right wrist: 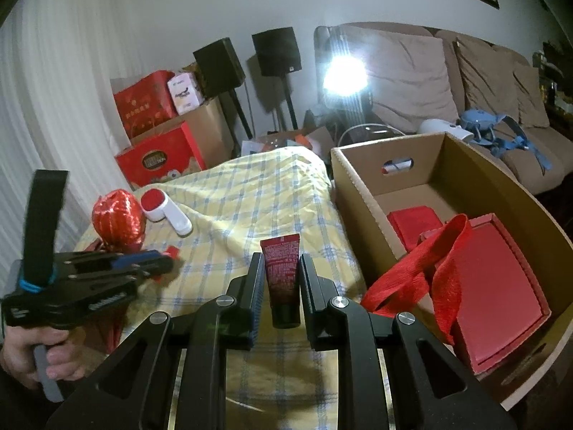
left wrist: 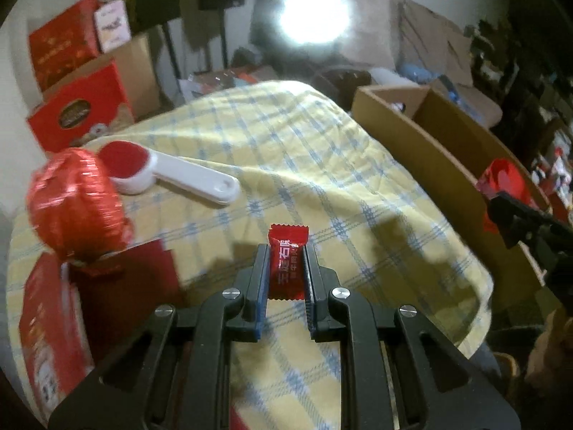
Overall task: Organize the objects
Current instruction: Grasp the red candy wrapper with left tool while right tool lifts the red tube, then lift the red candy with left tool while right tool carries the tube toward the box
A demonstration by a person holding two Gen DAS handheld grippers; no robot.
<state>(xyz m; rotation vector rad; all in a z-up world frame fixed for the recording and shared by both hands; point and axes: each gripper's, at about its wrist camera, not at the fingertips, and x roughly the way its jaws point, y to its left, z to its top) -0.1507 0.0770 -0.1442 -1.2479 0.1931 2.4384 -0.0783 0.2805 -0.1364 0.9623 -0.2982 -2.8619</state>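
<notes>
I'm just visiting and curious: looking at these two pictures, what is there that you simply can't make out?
- Left wrist view: the red foil ball is motion-blurred, so its surface detail is lost.
- Left wrist view: glare from the lamp washes out whatever is behind it.
- Right wrist view: the cardboard box floor is partly covered by a red ribbon.
- Right wrist view: print on the red tube is too small to read.

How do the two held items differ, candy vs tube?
The candy is a flat red wrapper with crimped ends; the tube is longer, dark red, with a black cap. The left gripper holds the candy; the right gripper holds the tube, cap toward the camera. Both are red with white print, and both are clamped.
</notes>
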